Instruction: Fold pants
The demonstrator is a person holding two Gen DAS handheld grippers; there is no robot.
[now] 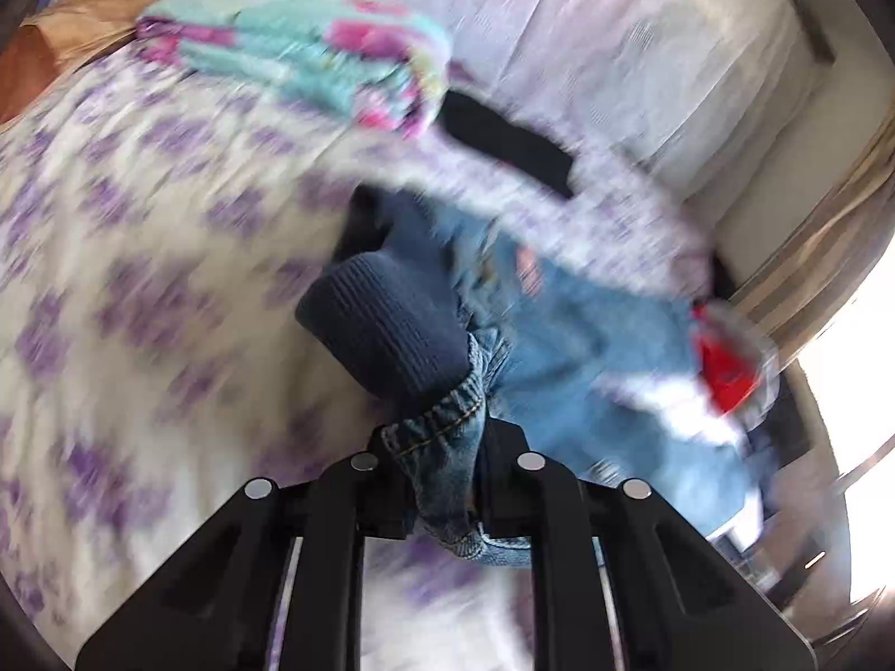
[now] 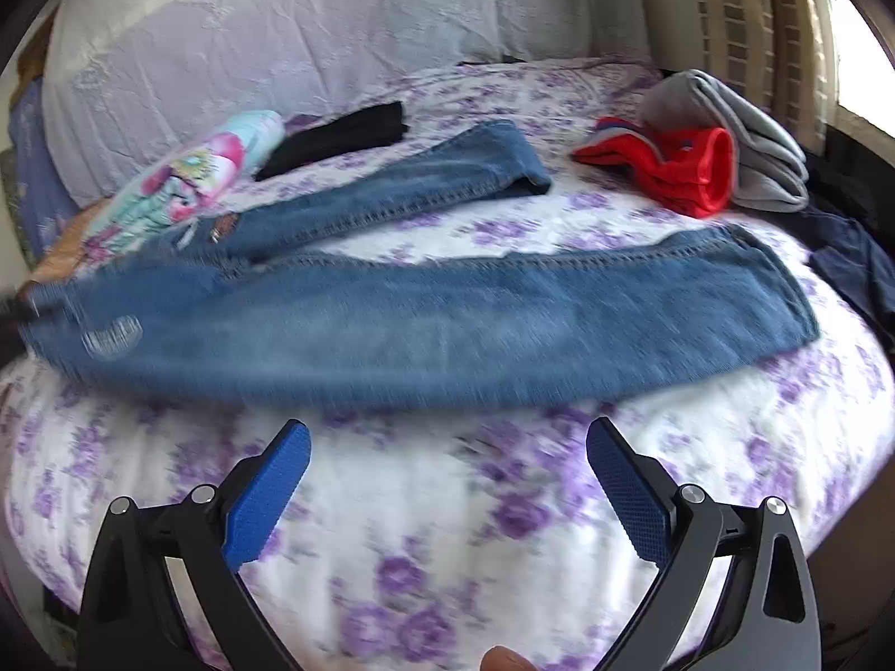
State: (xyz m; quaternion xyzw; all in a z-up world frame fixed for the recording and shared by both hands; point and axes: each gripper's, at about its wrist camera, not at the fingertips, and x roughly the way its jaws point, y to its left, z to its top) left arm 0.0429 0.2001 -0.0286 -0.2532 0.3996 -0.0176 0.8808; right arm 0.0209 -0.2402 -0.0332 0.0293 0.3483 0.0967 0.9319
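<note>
Here, blue jeans (image 2: 425, 302) spread legs apart across the floral bedsheet (image 2: 447, 531), waistband toward the bed's left edge. Left gripper (image 1: 447, 464) clamped on bunched denim waistband. Right gripper (image 2: 447, 442) wide open, empty, near the bed's front edge.

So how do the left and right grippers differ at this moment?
The left gripper is shut on the jeans' elastic waistband; the right gripper is open and holds nothing. The left sits at the denim; the right hovers over bare floral sheet, short of the nearer leg. Both have black frames.
</note>
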